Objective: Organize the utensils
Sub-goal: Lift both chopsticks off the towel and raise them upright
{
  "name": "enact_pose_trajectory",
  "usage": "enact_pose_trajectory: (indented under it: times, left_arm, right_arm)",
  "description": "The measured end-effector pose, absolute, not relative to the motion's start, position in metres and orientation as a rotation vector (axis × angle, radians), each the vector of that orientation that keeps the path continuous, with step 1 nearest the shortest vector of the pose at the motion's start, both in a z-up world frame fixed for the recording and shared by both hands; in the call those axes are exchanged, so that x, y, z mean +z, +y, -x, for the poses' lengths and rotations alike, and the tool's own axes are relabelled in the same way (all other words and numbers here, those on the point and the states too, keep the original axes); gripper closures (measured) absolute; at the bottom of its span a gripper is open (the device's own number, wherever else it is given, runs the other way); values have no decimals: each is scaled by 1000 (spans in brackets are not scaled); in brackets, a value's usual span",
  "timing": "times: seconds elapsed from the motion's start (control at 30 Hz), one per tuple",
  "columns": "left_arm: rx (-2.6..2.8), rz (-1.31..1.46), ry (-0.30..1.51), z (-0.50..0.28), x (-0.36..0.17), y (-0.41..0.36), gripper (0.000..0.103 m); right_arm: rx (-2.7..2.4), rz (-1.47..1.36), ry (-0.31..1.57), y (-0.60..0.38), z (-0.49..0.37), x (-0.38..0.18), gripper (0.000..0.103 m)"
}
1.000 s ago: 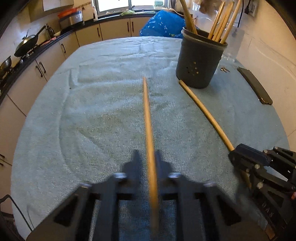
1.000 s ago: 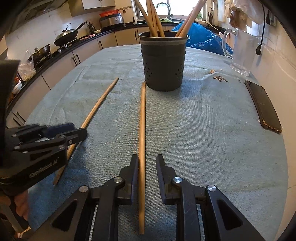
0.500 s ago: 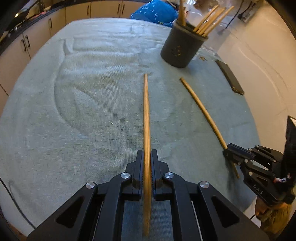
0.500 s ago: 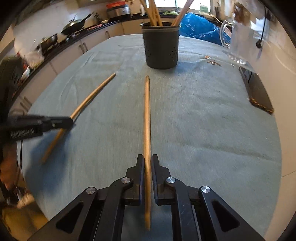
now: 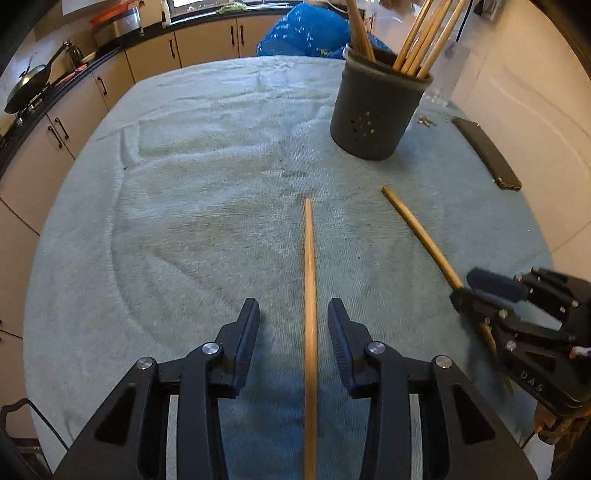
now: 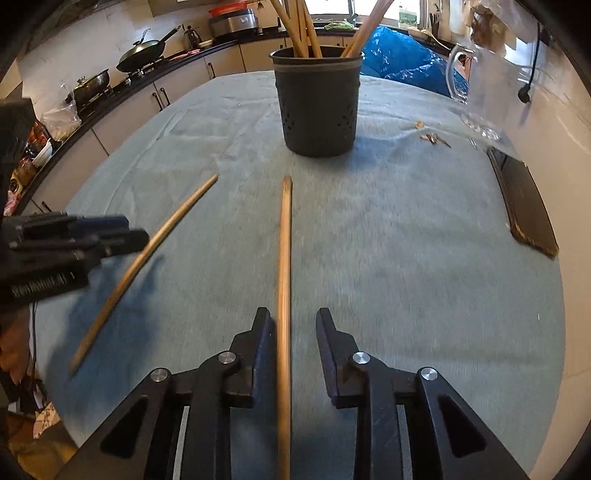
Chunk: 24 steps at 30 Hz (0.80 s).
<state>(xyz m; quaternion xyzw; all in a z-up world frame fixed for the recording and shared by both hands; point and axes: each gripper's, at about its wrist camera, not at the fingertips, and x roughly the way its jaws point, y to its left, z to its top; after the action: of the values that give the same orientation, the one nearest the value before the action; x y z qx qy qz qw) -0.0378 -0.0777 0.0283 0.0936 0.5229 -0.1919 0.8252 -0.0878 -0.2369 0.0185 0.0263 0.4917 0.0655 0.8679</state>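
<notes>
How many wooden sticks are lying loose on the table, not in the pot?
2. One stick lies between the left gripper's opening jaws; the other stick lies between the right gripper's opening jaws. More stand in the dark pot.

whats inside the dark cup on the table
Several wooden sticks stand in the dark cup, leaning against its rim. Their lower ends and the cup's bottom are hidden by its wall.
</notes>
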Motion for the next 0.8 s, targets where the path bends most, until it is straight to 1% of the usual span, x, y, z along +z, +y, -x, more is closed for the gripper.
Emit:
enact_pose_trajectory:
  times: [0.1, 0.33, 0.37, 0.43, 0.63, 0.67, 0.7, 0.73, 0.8]
  left_arm:
    - [-407, -208, 1128, 31, 22, -82, 66]
    - [-409, -227, 1105, 20, 20, -87, 66]
    - [-410, -231, 1104, 18, 20, -88, 66]
    - [-408, -234, 1106, 15, 19, -88, 66]
    - [-390, -256, 1104, 10, 18, -95, 67]
    - [-390, -258, 1102, 10, 18, -95, 70]
    - [-398, -257, 1098, 9, 19, -97, 87]
    - [-404, -250, 1103, 9, 20, -98, 97]
    - [-409, -192, 1128, 7, 21, -90, 97]
  right_arm:
    - [131, -41, 1018, -236, 74, 18, 76]
    - [116, 30, 1010, -227, 47, 18, 76]
    - [118, 33, 1017, -226, 42, 18, 80]
    - [119, 22, 1026, -227, 35, 18, 85]
    - [124, -2, 1052, -226, 16, 18, 89]
    - [123, 0, 1055, -226, 14, 18, 90]
    - [121, 2, 1060, -225, 12, 18, 91]
    - [120, 3, 1063, -223, 10, 19, 94]
    - [120, -2, 1070, -223, 9, 19, 95]
